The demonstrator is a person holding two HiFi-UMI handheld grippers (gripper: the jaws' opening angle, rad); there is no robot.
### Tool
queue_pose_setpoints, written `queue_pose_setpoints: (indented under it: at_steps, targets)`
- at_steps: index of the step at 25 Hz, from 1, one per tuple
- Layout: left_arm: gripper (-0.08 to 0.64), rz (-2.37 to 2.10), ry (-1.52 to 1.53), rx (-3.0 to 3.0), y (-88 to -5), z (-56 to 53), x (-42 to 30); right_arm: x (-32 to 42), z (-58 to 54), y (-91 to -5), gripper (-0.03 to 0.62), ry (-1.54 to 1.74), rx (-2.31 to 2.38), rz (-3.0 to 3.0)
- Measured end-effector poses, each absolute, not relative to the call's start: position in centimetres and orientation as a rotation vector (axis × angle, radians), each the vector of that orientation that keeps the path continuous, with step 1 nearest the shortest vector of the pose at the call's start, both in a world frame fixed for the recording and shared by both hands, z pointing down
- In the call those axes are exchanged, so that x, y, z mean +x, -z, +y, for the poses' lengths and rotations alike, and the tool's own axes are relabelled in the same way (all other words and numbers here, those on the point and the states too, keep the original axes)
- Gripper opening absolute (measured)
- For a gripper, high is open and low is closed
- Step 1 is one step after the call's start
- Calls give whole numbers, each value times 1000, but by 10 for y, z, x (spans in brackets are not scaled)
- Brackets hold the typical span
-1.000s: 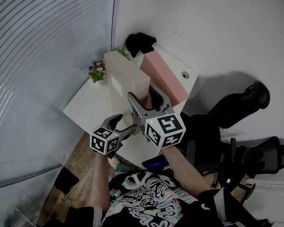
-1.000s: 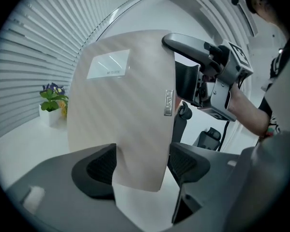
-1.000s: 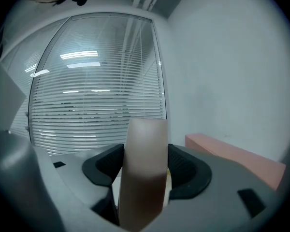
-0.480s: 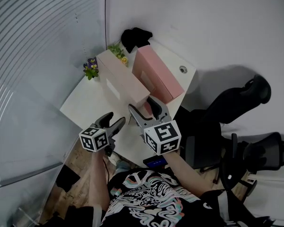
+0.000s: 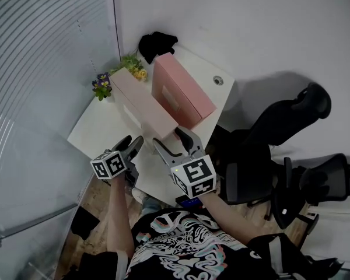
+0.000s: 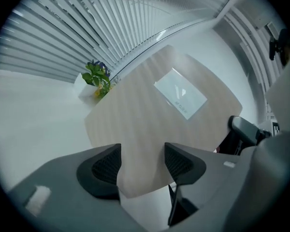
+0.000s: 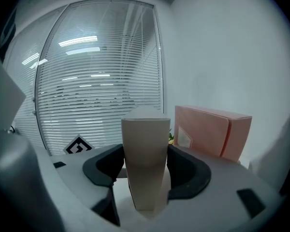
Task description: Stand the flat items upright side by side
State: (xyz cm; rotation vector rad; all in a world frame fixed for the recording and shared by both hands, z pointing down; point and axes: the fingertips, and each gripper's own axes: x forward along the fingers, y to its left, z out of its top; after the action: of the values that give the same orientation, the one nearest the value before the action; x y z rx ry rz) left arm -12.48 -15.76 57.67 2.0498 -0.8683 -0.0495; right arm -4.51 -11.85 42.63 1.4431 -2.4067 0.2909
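Desk (image 5: 100, 128), beige box (image 5: 143, 105), blinds (image 5: 41, 51), white wall (image 5: 251, 28)

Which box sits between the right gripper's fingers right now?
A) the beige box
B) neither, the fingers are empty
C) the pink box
A: in the right gripper view the beige box fills the gap between the fingers of the right gripper, while the pink box stands apart, off to one side.
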Motion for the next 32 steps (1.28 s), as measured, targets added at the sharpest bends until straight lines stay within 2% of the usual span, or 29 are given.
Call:
queue_pose_setpoints:
  at_steps: [11,24,32]
  targets:
    - [264,-764,37,2046,-581,-153,-82,-14,-105,-428,279,-275,1511,-2344]
    - [262,-753,23,2053,-581,-152,-65,2,-99,-427,282,-199,1559,-2288]
    - [262,-755,15,2050,-585,-155,-57,17,-90,-432,239,-183,1579,-2242]
